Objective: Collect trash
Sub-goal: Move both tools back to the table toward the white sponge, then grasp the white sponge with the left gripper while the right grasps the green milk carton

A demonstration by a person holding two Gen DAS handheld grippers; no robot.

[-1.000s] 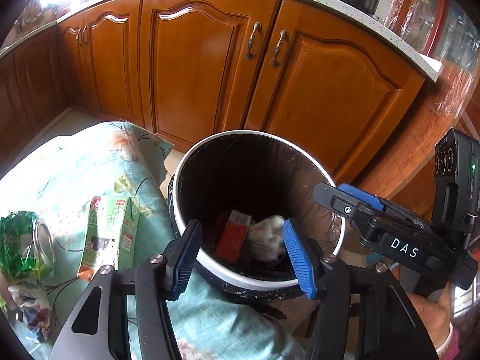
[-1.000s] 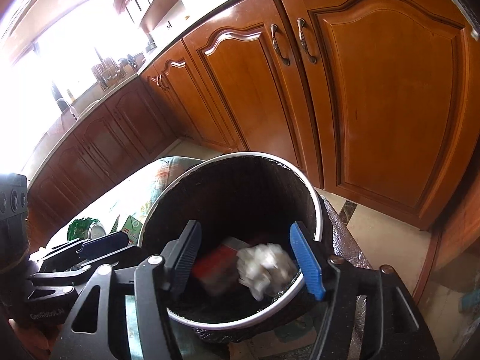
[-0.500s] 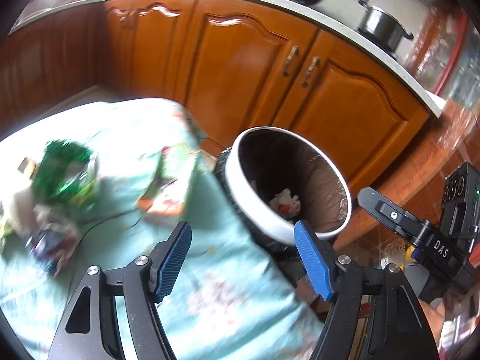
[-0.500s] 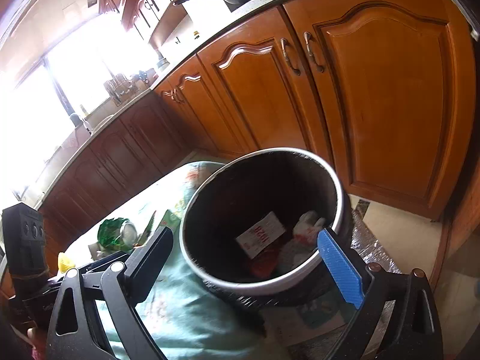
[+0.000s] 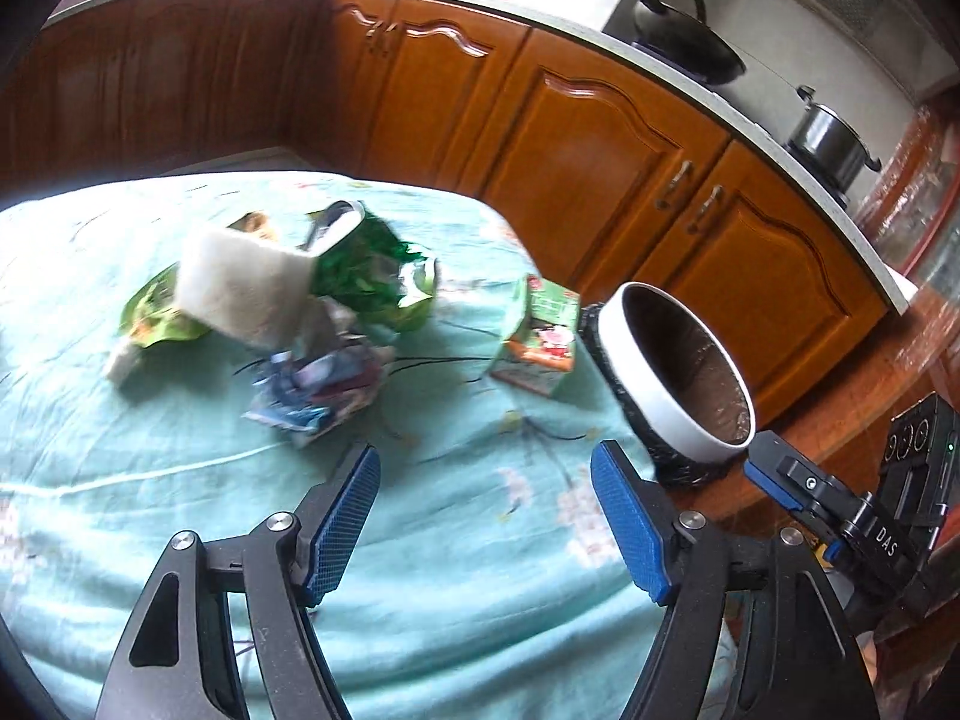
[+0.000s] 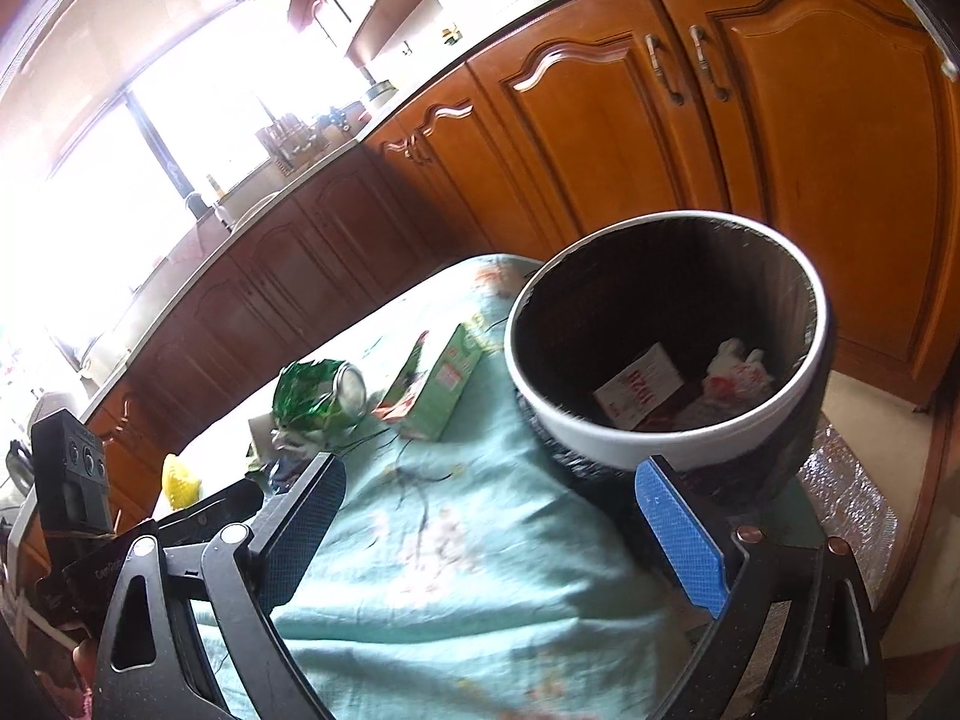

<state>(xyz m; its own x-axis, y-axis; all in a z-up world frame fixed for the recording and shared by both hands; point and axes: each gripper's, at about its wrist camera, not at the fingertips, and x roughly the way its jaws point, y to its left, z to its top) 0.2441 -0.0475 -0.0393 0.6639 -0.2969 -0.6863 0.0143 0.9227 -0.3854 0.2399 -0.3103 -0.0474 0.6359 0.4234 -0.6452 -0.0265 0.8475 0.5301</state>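
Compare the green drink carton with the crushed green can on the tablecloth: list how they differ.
1. Shape: the drink carton is a flat-sided box; the crushed can is a crumpled cylinder.
2. Finish: the carton is matte printed card with red marks; the can is shiny, with a silver end showing.
3. Place: the carton lies close beside the bin; the can lies farther from it.

Both are green, lie on the tablecloth, and are not in the bin.

Probably a home kitchen: wooden cabinets [image 5: 606,162], stovetop pot [image 5: 831,135].
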